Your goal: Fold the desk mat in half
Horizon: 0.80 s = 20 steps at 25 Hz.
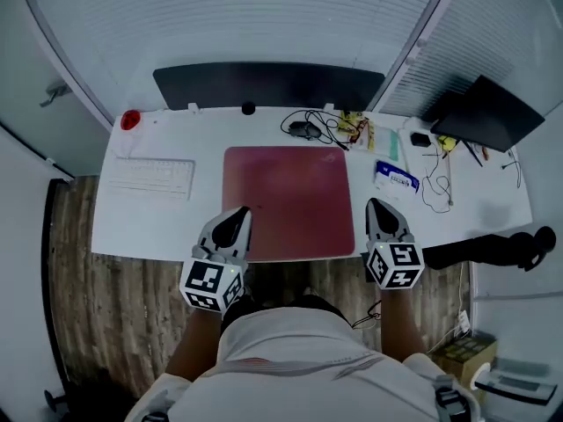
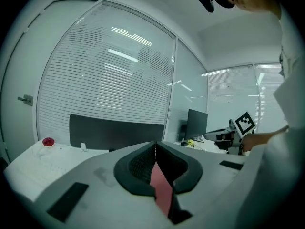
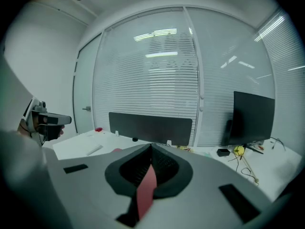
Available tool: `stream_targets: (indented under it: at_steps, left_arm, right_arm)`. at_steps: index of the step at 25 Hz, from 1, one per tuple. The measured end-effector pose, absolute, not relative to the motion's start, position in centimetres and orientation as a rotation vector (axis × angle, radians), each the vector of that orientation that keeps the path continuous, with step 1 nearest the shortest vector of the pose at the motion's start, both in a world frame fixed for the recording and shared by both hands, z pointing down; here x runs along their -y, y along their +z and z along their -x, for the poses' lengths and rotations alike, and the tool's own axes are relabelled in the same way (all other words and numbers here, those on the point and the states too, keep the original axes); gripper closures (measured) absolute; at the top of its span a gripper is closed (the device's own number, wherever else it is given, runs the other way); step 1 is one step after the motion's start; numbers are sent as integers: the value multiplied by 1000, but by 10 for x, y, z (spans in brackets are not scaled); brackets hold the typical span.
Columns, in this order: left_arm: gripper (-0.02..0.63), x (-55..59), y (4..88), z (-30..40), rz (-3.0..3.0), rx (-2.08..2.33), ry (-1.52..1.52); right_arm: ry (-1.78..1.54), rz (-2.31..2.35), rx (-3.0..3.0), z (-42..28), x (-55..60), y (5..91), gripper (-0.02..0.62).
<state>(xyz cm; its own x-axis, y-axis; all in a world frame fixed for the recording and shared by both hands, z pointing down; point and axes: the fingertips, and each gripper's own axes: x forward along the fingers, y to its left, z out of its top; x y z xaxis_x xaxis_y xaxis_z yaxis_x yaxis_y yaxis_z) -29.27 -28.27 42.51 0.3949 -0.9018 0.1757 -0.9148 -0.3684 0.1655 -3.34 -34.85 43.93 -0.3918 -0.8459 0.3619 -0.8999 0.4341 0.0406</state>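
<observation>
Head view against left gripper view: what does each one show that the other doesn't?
Head view only: the whole desk mat lying flat, and the wooden floor. Left gripper view only: the left gripper up close, jaws closed on a red strip of the mat. Both: the dark panel at the desk's back, the red object at its left corner, and the right gripper.

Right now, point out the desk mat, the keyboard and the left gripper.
desk mat (image 1: 295, 187), head view, bare red middle.
keyboard (image 1: 149, 177), head view, centre of its keys.
left gripper (image 1: 237, 214), head view, midway between its fingertips.
</observation>
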Motion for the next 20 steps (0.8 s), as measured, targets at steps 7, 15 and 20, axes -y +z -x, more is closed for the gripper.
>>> stream_targets:
  at_steps: [7,15,20]
  left_arm:
    - [591,298,453,297,-2439,1476,156]
    - [591,292,469,256,-2414,1393,228]
    - [591,283,478,245,-2376,1409,291]
  right_arm:
    - [383,-1646,2148,6,334,496,543]
    - [720,-1630,1831,-59,313,630,370]
    - [882,-1445,1761,-53,284,710,368]
